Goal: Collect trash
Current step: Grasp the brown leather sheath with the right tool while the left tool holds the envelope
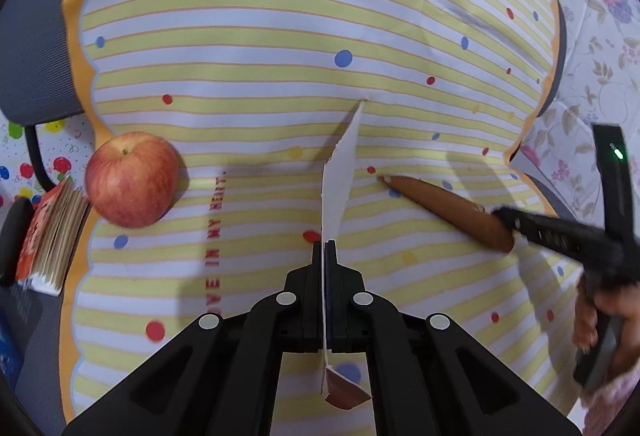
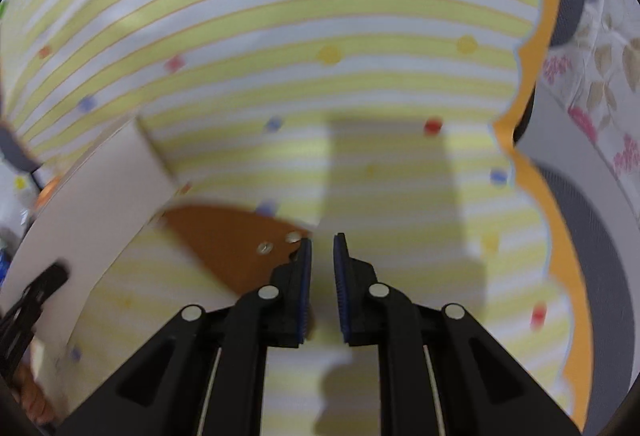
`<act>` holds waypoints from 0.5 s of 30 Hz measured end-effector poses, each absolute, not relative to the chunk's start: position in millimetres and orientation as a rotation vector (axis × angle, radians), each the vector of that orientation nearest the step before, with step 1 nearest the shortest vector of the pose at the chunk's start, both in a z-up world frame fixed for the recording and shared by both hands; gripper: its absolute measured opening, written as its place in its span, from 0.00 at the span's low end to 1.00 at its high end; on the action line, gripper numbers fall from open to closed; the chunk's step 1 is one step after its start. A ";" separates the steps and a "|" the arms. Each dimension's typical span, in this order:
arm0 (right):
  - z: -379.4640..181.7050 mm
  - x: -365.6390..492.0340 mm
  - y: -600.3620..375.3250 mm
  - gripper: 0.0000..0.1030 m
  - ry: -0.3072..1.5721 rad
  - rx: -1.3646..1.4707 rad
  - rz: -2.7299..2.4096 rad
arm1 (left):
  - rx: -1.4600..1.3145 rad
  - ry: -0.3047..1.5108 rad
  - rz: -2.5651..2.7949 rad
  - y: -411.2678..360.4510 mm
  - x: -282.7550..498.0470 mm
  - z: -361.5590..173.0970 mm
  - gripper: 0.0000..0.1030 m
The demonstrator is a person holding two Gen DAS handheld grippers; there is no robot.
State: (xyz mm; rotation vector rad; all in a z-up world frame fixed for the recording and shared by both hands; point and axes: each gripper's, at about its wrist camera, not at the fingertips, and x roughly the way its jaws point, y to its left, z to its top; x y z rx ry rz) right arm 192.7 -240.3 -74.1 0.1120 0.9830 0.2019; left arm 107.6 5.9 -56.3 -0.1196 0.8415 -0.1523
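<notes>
A torn white card [image 1: 340,171] stands edge-on in my left gripper [image 1: 329,242], which is shut on it; its brown underside shows below the fingers. A flat brown cardboard scrap [image 1: 440,207] lies on the striped dotted cloth [image 1: 240,35] to the right, and my right gripper [image 1: 506,222] reaches its near end. In the blurred right wrist view, the right gripper [image 2: 323,240] has a narrow gap with only cloth showing between its pads. There the brown scrap [image 2: 232,236], with two metal studs, lies just left of the left finger. The white card [image 2: 100,203] rises at far left.
A red apple [image 1: 132,179] sits on the cloth at the left, beside a small thick booklet [image 1: 52,236] near the cloth's edge. Grey mesh [image 1: 36,35] shows beyond the orange scalloped border. Floral fabric [image 1: 600,35] lies to the right. A hand [image 1: 600,316] holds the right gripper.
</notes>
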 end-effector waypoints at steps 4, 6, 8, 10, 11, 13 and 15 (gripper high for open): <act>-73.0 152.1 -220.5 0.12 0.999 0.086 0.283 | -0.124 0.845 -0.159 6.6 87.0 -51.7 0.01; -71.3 137.2 -212.6 0.12 0.999 0.073 0.310 | -0.132 0.852 -0.169 1.3 76.6 -51.5 0.01; -63.5 125.3 -206.1 0.12 0.970 0.035 0.308 | -0.131 0.858 -0.183 -2.5 71.3 -51.7 0.02; -55.1 115.2 -201.6 0.13 0.936 0.024 0.309 | -0.121 0.855 -0.192 -6.5 67.5 -51.0 0.03; -52.1 111.9 -199.6 0.20 0.926 0.025 0.307 | -0.118 0.855 -0.196 -6.5 67.0 -51.3 0.05; -50.0 118.0 -207.4 0.40 0.901 0.044 0.302 | -0.110 0.867 -0.210 -9.3 69.0 -52.5 0.11; -49.9 123.3 -212.4 0.46 0.882 0.058 0.302 | -0.090 0.878 -0.216 -12.2 72.7 -54.1 0.22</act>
